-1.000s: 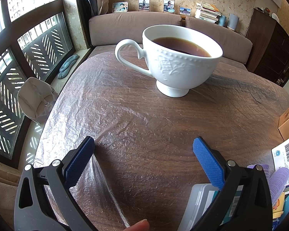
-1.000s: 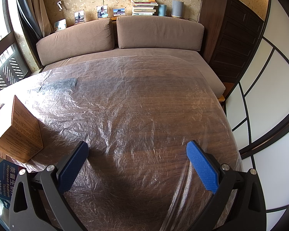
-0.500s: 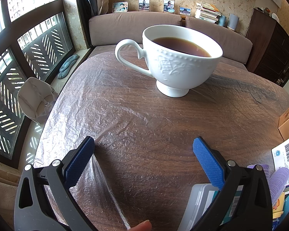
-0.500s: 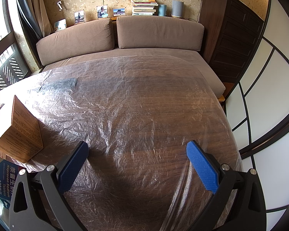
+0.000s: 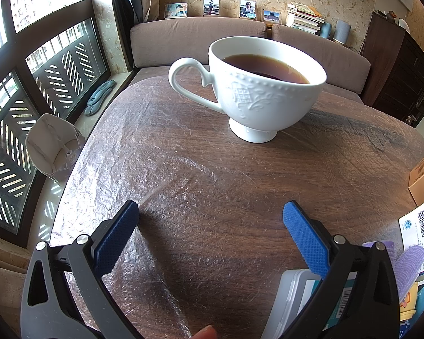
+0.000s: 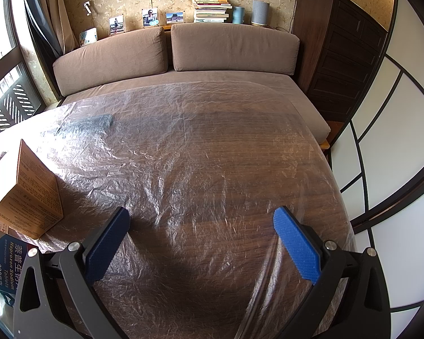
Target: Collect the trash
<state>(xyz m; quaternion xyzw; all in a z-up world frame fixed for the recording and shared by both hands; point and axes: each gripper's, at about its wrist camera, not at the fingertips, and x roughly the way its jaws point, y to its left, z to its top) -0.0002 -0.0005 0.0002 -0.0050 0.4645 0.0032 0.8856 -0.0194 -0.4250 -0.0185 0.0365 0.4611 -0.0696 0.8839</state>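
A brown sofa [image 6: 183, 65] fills the upper middle of the right wrist view, with a dark wooden cabinet [image 6: 342, 56] at its right end in the upper right. Below them a round wooden table [image 6: 212, 169], covered by crinkled clear plastic film [image 6: 161, 152], takes up the centre and lower part of both views. In the left wrist view a white bag-like bin [image 5: 52, 147] sits off the table at the left edge of the frame, beside the window. A white teacup [image 5: 257, 90] filled with dark tea stands on the table in the upper centre of that view, its handle pointing left. A tan cardboard box [image 6: 28, 189] rests on the table at the left edge of the right wrist view; just below it, in the lower left corner, lies a blue medicine packet [image 6: 5, 265]. In the lower right corner of the left wrist view a cluster of packets and boxes [image 5: 418, 231], among them a white one with a barcode, lies on the table beside a purple strap [image 5: 410, 265]. The left gripper [image 5: 210, 237] sits low in its frame, blue-padded fingers spread wide with only bare table between them. The right gripper [image 6: 202, 243] is likewise spread wide over the film, holding nothing. A fingertip [image 5: 205, 333] shows at the bottom edge of the left view.
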